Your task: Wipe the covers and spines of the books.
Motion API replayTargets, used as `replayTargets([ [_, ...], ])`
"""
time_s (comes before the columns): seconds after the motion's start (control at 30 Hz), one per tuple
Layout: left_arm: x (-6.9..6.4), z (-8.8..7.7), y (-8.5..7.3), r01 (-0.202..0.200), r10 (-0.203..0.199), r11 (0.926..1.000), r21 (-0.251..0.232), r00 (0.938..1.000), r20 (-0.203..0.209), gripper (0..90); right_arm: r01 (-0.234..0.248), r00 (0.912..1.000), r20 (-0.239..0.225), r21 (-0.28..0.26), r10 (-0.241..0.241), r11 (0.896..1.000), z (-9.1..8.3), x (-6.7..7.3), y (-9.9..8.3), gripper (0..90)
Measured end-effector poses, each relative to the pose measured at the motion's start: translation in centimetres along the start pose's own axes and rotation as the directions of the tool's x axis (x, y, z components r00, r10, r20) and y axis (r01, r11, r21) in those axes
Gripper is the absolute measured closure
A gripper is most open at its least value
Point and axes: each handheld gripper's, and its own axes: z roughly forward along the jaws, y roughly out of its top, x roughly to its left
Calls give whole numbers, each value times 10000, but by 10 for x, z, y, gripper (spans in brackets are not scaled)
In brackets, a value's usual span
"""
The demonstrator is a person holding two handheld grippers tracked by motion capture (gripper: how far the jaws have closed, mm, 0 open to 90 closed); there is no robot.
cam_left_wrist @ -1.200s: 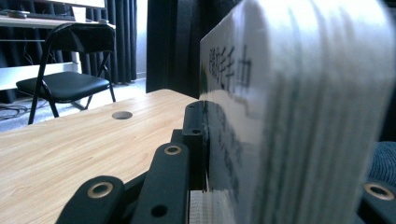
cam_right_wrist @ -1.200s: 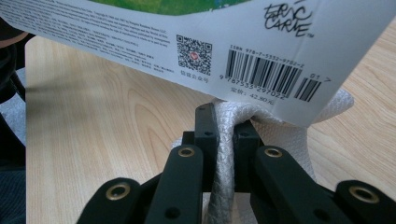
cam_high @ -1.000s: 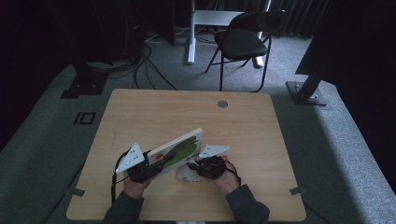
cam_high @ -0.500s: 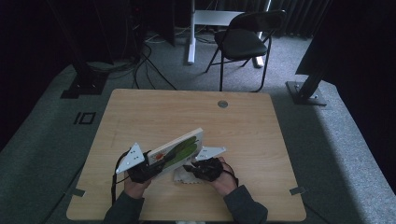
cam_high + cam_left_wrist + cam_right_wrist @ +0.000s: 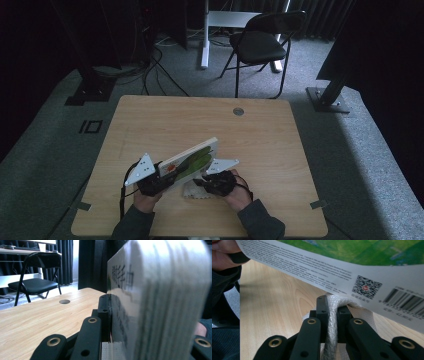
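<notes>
**Figure. Book and cloth held over the near edge of the table, high view and both gripper views.**

Compared with the frames of the preceding second, very little has changed. The book [image 5: 192,159] keeps the same tilt, its green cover facing up and toward the right gripper [image 5: 202,182]. The left gripper [image 5: 167,177] stays where it was. The right gripper, carrying the white cloth [image 5: 192,191], has edged only slightly toward the book's lower edge. This suggests that the work is in a steady phase: the book is braced in one hand while the cloth is brought against or under it, probably for wiping. No new step has yet begun.

State of the fingers: in the left gripper view the left fingers [image 5: 103,307] are drawn in flat against the book's side, clamping its near end. The book's page edges [image 5: 160,302] rise close before the camera. In the right gripper view the right fingers [image 5: 322,307] are pinched tight on a fold of the textured cloth [image 5: 333,307]. The fold stands just beneath the book's back cover [image 5: 337,272], with its barcode and square code. Whether cloth and cover touch cannot be told.

Position: the book is lifted off the table [image 5: 260,140], slanting upward from the left gripper over the near middle. The cloth lies partly on the table below it.

Count: one book, one cloth, two grippers, one table with one round hole [image 5: 238,111], and one chair [image 5: 260,45] beyond.
</notes>
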Motion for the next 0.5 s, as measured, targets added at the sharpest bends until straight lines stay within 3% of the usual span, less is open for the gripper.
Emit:
replayTargets([
  [0.5,-1,1,0,-39,39,10000,-16,10000,-32,779,234,9996,-173,-8,-234,9997,3,9,3,850],
])
